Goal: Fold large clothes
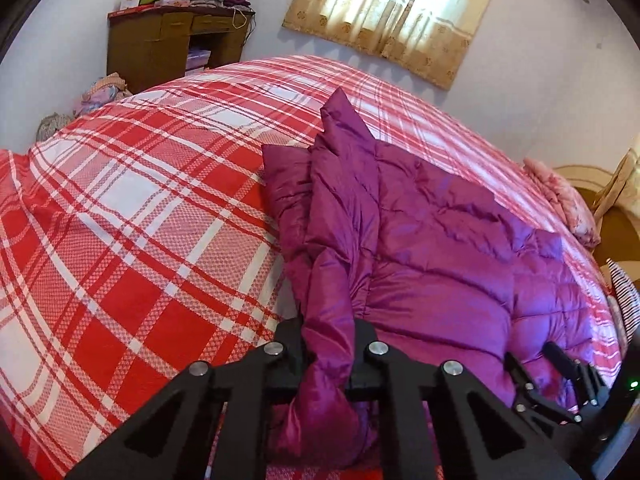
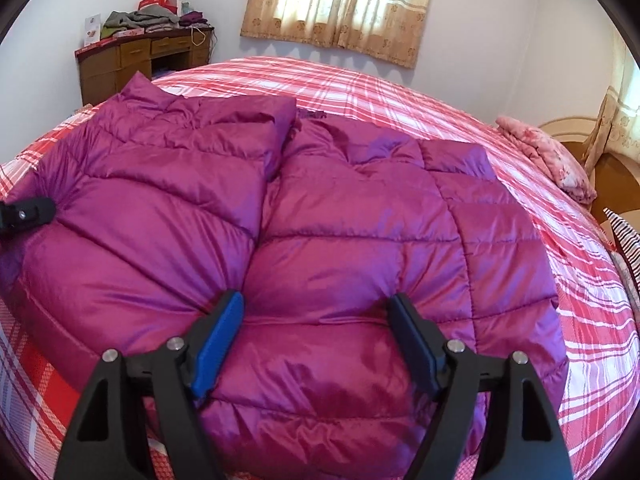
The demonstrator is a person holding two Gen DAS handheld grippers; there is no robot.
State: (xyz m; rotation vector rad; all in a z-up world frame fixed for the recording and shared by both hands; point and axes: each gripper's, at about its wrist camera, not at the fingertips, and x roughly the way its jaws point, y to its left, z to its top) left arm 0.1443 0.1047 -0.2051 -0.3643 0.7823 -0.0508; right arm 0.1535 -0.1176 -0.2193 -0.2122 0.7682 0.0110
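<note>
One jacket, purple, spread on bed. Left claw clamps hem fold at 6 o'clock for lifting; right claw spread wide, pressing hem flat.

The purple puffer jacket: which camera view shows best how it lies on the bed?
The right wrist view: the purple puffer jacket spreads nearly whole across the plaid bed. The left wrist view shows it edge-on, a fold clamped in the left gripper.

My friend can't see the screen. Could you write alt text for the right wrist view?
Open black tongs press down on a puffy magenta quilted jacket spread over a bed with a red-and-white plaid cover. Behind are a curtained window and a cluttered wooden desk.
</note>
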